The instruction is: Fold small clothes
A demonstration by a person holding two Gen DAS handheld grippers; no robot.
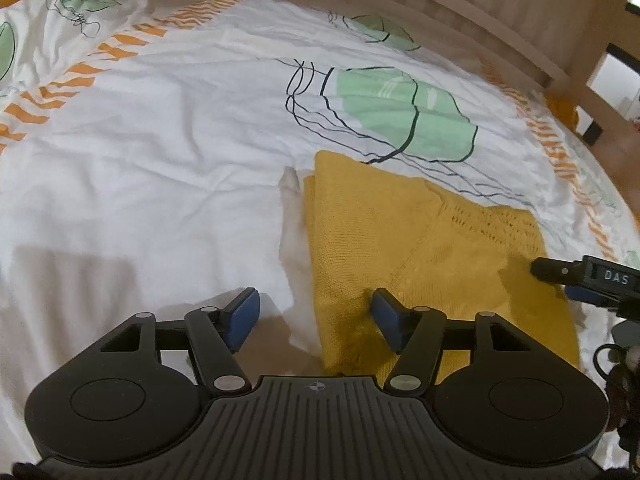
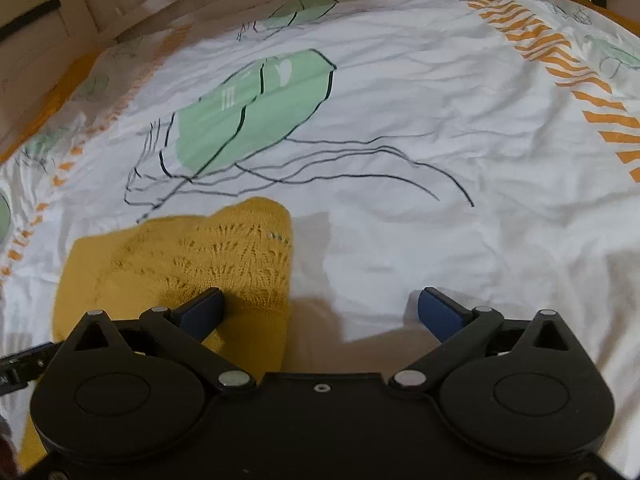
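A white bedsheet (image 1: 160,168) with green-and-orange print lies beside seemingly wooden slats (image 1: 500,12).

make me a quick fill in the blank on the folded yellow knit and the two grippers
1. The folded mustard-yellow knitted garment lies on a white printed bed sheet with ____ leaf shapes outlined in black.
2. The left gripper has its jaws ____, with the garment's edge lying between them.
3. The right gripper has one blue-padded finger over the garment and the other over the ____.
4. The sheet's border carries ____ stripes.

Missing words: green; open; sheet; orange
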